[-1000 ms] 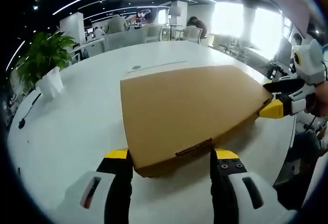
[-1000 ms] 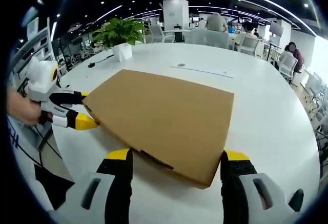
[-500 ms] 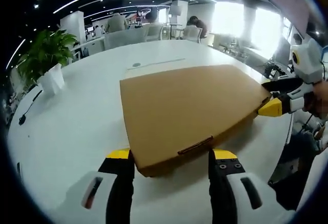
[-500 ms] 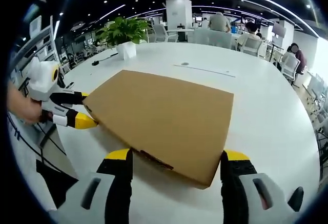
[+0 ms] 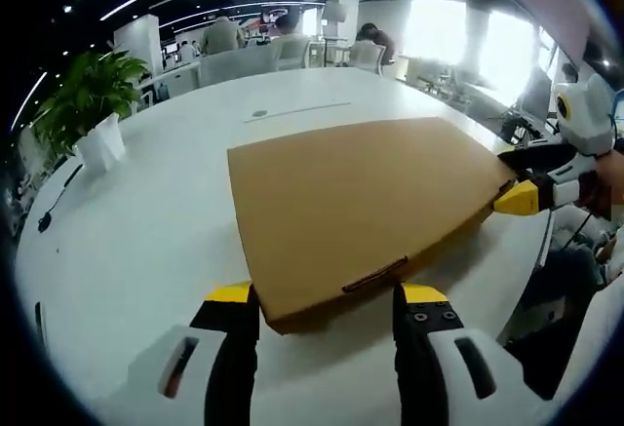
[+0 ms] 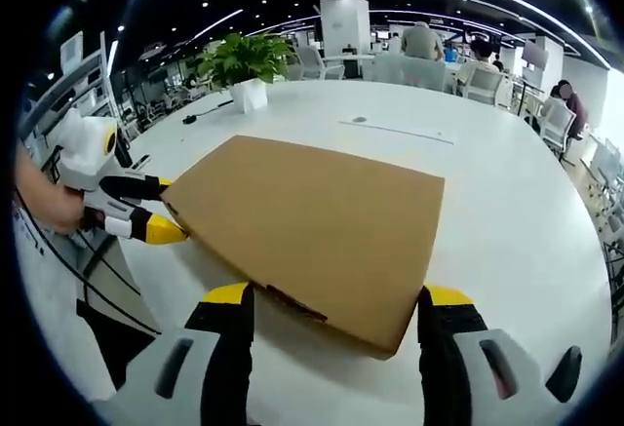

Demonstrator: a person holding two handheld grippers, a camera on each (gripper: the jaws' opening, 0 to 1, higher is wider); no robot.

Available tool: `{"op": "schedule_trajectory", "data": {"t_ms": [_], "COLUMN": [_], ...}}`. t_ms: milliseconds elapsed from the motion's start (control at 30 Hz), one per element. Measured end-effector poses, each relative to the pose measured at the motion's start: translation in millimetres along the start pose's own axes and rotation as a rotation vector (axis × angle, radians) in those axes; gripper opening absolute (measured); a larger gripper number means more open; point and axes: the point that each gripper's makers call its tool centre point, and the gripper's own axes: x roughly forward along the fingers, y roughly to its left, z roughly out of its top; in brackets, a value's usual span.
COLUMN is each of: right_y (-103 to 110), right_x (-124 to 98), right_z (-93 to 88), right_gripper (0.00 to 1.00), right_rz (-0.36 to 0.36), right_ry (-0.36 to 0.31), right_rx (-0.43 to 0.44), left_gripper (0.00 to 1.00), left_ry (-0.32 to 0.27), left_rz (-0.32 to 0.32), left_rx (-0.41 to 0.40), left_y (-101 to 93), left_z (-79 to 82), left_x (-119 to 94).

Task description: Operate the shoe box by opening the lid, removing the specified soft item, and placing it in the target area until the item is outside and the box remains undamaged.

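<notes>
The closed box (image 5: 361,207) lies flat on the white counter (image 5: 146,221). The left claw (image 5: 327,299) is wide open around one corner, the right claw (image 6: 331,301) wide open around another; neither holds anything.

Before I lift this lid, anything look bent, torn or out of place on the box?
Nothing stands out. The shoe box lies flat on the white table, lid closed and unmarked, with the left gripper and right gripper open at its edge.
</notes>
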Motion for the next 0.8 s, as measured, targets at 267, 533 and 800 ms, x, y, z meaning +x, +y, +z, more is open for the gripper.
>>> {"op": "schedule_trajectory", "data": {"t_ms": [267,533,800], "right_y": [2.5,4.0,8.4], "right_x": [-3.8,-5.4,-3.6], "right_z": [-2.8,-3.6,0.6], "right_gripper": [0.68,0.68,0.75], "right_rz": [0.014,0.021,0.016], "right_ry": [0.004,0.008,-0.035], "right_rx": [0.003,0.01,0.08], "left_gripper": [0.53,0.49,0.47], "left_ry": [0.012,0.006,0.012], "left_rz": [0.002,0.014,0.01], "left_rx": [-0.005,0.007,-0.01], "left_y": [-1.2,-0.9,0.0], "left_z": [-5.2,-7.4,-7.3], "left_x": [-5.2,-9.2,-8.4]}}
